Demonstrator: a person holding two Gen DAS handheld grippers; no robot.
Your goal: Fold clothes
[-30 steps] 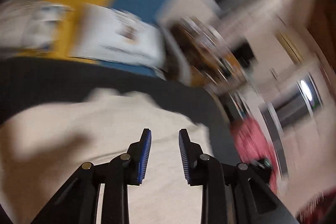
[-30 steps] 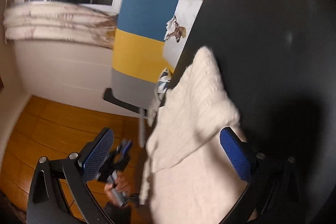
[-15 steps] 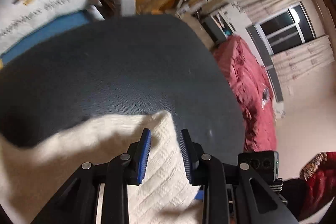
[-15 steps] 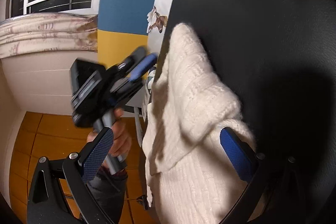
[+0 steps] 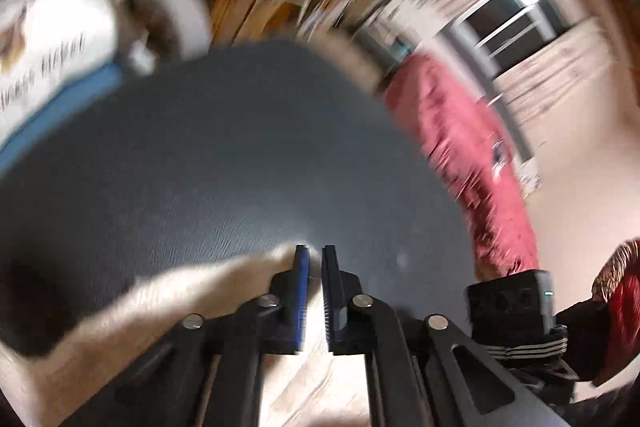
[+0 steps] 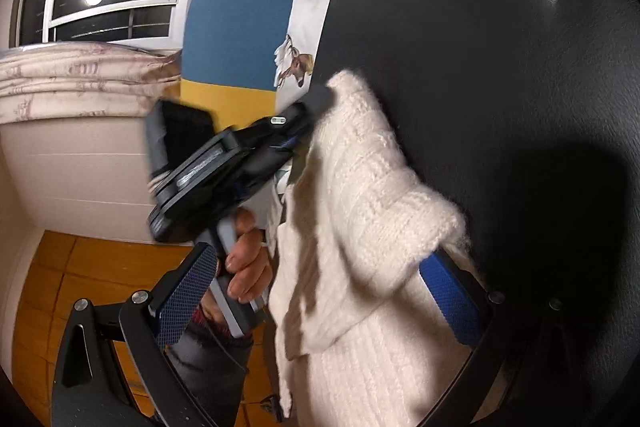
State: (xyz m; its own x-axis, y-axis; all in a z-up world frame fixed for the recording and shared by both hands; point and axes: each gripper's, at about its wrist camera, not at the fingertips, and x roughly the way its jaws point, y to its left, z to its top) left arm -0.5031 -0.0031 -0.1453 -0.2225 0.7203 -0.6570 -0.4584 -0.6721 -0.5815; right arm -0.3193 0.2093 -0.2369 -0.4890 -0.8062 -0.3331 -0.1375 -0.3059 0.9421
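Cream sweater (image 6: 360, 227) lengthwise along table (image 6: 500, 67) edge, left gripper (image 5: 315, 291) pinching far end

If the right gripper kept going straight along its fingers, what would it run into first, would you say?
Most likely the white knit sweater, which lies between the open right gripper fingers on the black table. The left gripper at the sweater's far end sits further along, though depth is hard to judge.

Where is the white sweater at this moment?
The white sweater lies on the black table along its left edge in the right wrist view, between the open right gripper's fingers, with the left gripper at its far corner.
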